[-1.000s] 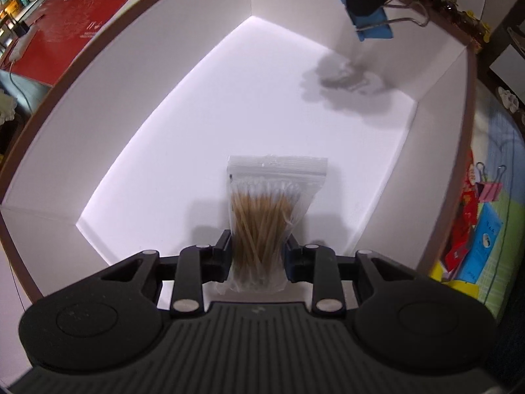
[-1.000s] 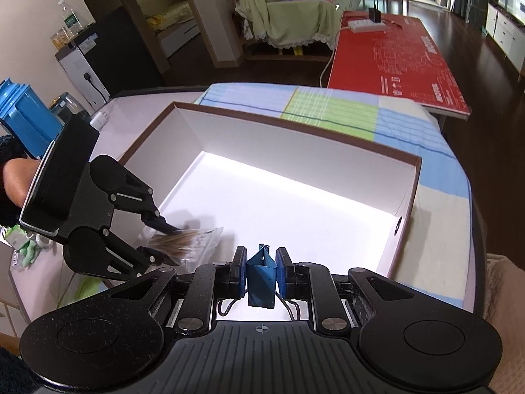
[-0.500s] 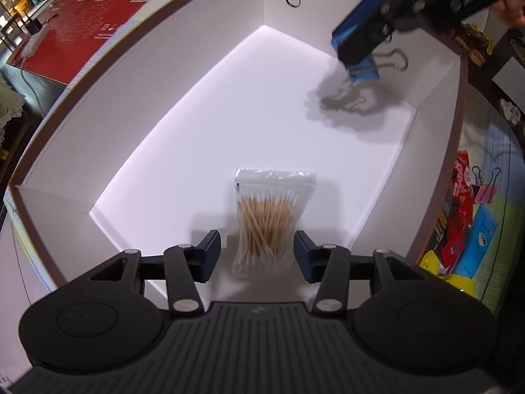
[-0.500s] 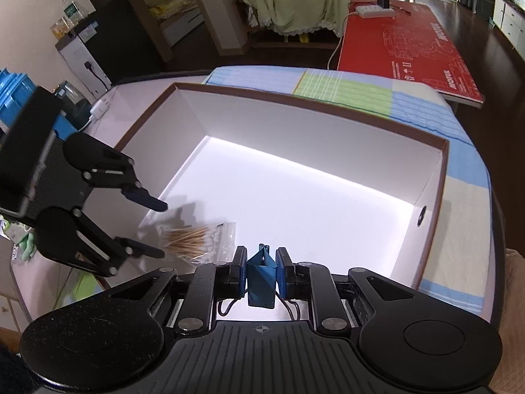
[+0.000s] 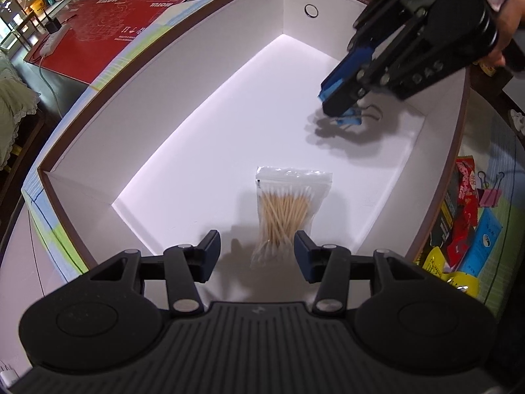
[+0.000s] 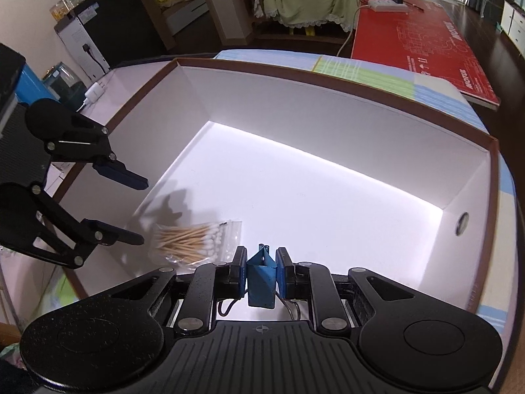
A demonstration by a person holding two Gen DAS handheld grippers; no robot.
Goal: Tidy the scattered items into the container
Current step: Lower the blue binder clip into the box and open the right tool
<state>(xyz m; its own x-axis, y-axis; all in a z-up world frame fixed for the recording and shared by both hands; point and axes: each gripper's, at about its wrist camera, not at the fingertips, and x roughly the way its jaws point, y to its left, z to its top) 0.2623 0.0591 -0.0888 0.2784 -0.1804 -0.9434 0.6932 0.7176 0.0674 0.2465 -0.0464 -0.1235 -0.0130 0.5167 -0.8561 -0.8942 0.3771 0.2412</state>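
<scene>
A clear bag of cotton swabs (image 5: pixel 287 211) lies flat on the floor of the white box (image 5: pixel 210 75), near its front wall. My left gripper (image 5: pixel 257 254) stands open just above and behind the bag, touching nothing. In the right wrist view the same bag (image 6: pixel 193 241) lies at the lower left, with the left gripper (image 6: pixel 139 211) open beside it. My right gripper (image 6: pixel 261 271) is shut on a blue binder clip (image 6: pixel 261 279), low over the box floor (image 6: pixel 311 203). The left wrist view shows that gripper (image 5: pixel 341 105) with the clip (image 5: pixel 349 120) near the floor.
Outside the box's right wall lie a pink binder clip (image 5: pixel 489 193), red snack packets (image 5: pixel 464 203), a blue packet (image 5: pixel 485 243) and a yellow packet (image 5: pixel 459 279). A red board (image 6: pixel 423 39) sits beyond the box's far wall. A hand (image 5: pixel 507 6) holds the right gripper.
My left gripper opened and let go of the swab bag, then drew back and up; the bag now lies in the box. My right gripper lowered the blue clip toward the floor.
</scene>
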